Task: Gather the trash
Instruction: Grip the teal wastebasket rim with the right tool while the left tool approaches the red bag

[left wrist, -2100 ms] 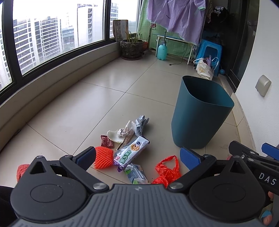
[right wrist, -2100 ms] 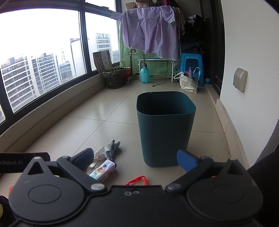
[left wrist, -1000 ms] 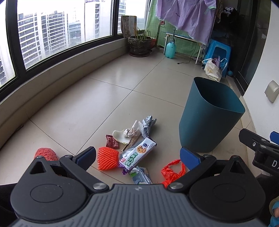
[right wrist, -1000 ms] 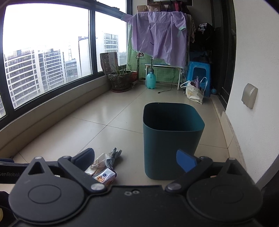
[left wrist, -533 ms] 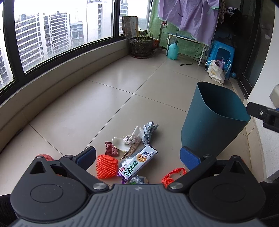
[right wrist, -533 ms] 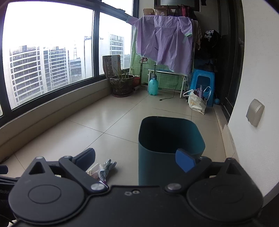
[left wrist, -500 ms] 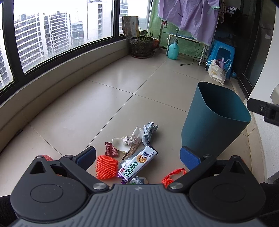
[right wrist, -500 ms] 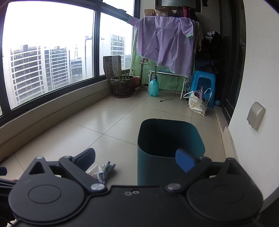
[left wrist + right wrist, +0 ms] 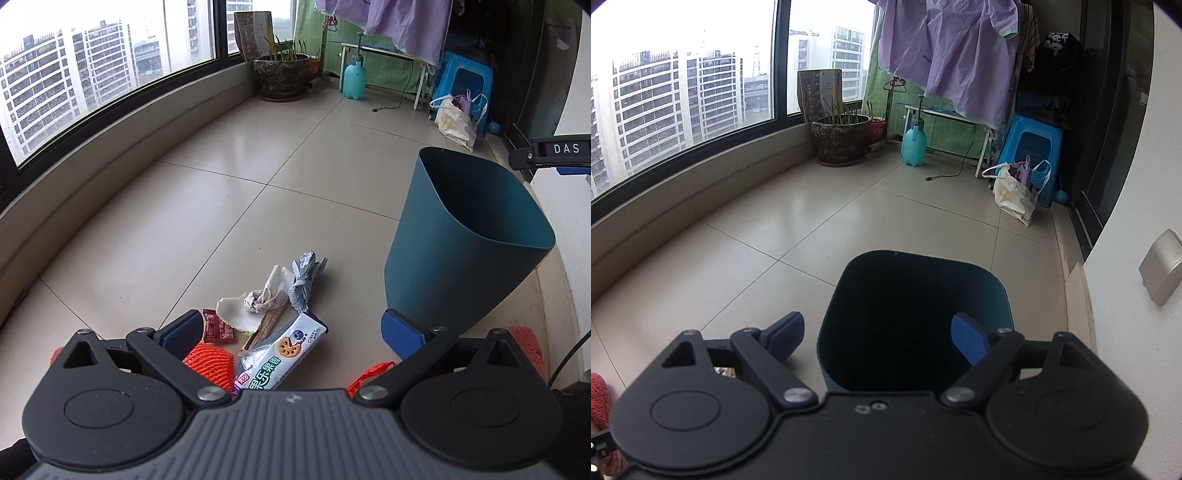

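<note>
Tiled floor [image 9: 229, 206] holds litter beside teal bin [image 9: 465, 258]

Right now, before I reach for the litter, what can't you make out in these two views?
- Bin bottom: right wrist view, interior too dark to show contents.
- Red plastic scrap: left wrist view, mostly behind the left gripper body.
- Orange mesh: lower part hidden likewise.
- Litter pile: outside the right wrist view.

Teal bin [image 9: 461, 251], orange foam net [image 9: 210, 363], white-and-green biscuit wrapper [image 9: 284, 356], purple garment [image 9: 953, 55], beige tiles [image 9: 221, 206].
</note>
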`<state>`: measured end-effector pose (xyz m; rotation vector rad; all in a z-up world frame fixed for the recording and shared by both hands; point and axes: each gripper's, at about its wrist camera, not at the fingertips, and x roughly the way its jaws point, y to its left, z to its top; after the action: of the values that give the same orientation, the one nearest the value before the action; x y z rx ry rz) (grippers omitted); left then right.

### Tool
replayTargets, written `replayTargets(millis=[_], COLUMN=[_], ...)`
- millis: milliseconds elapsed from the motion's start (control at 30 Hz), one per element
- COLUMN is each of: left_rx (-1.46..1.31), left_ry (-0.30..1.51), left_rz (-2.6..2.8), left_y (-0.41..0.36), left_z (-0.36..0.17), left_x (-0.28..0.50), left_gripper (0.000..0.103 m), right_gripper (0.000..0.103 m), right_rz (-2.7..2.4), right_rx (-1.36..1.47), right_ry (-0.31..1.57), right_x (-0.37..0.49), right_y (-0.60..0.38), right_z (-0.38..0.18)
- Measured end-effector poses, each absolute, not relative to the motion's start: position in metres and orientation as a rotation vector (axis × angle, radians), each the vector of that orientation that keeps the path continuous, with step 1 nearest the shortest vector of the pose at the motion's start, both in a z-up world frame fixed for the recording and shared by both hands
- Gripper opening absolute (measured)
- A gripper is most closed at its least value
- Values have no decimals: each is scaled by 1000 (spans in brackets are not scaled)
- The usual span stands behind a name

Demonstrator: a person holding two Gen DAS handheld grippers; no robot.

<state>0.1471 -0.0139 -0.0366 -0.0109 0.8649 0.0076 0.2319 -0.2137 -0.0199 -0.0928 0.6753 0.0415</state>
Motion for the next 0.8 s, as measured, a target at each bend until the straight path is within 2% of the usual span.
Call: replayTargets(millis=[100,300,467,600,700,800], left_rx=[14,50,70,75,88,106], left_ry=[890,943,969,985,997,1006], left_rz=[-5,-18,-53,-71,-78,-82], left_y=[-22,-42,-59,-67,-71,-74], left_z=[-50,-82,-101,-116,-125,-134], left_x=[158,176,187,192,194,195], left_gripper=[103,103,103,103,103,103], right_gripper=[83,63,57,45,32,30], right_rz=[13,-67,-85,-89,-104,-124], right_rx=[-113,-126,-91,-93,-139,-120], right_ry=[704,807,879,930,950,972], right_x=[253,292,314,329,335,339], right_y=[-227,-275,-308,-320,-321,-328], right_z=[-34,-69,-88,-101,-112,-120])
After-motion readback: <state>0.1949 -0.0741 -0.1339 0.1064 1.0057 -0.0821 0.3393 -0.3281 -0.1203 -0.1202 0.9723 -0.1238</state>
